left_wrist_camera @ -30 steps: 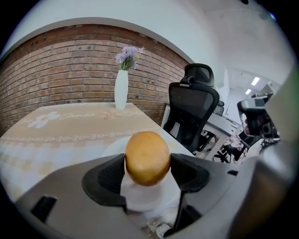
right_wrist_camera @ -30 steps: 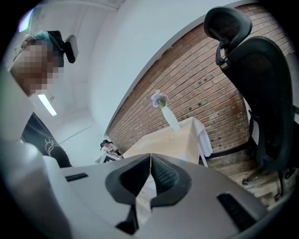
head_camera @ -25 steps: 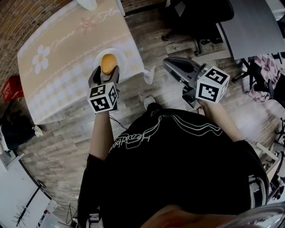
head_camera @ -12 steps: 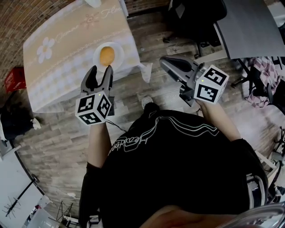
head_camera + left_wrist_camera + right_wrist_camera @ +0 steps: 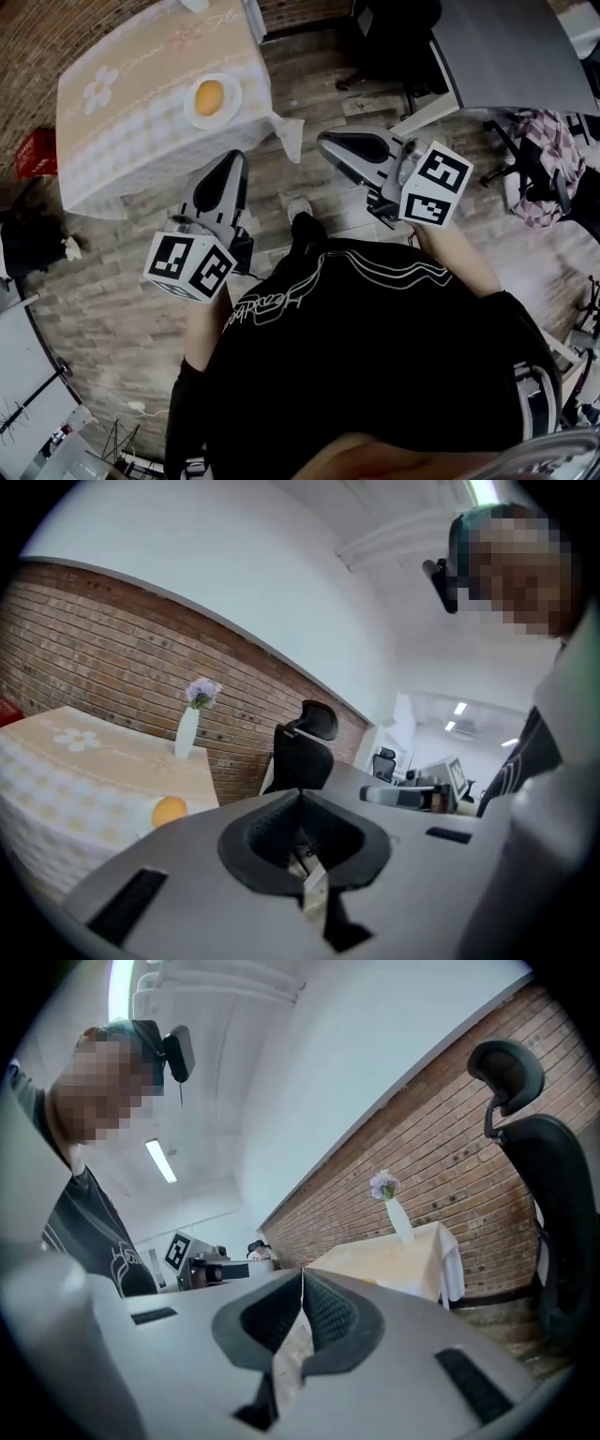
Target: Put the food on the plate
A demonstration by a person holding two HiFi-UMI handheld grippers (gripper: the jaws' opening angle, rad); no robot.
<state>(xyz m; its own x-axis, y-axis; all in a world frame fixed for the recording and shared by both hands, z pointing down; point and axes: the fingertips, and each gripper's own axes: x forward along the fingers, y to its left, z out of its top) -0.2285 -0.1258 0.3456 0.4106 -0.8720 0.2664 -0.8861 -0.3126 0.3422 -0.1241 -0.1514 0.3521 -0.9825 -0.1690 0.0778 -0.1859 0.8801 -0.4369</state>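
Note:
The food, a round orange bun (image 5: 209, 97), lies on the white plate (image 5: 228, 105) on the cloth-covered table (image 5: 122, 122); it shows again at the left of the left gripper view (image 5: 170, 810). My left gripper (image 5: 235, 157) hangs over the wooden floor, well short of the table, jaws shut and empty (image 5: 300, 793). My right gripper (image 5: 324, 142) is held off the table's right corner, also shut with nothing in it (image 5: 302, 1273).
A white vase with a purple flower (image 5: 188, 729) stands at the table's far end by the brick wall. A black office chair (image 5: 305, 750) stands right of the table, next to a grey desk (image 5: 511, 56). A red crate (image 5: 33, 155) sits left of the table.
The left gripper let go of the bun onto the plate, drew back from the table and shut its jaws. The table now lies farther off. The right gripper stayed shut.

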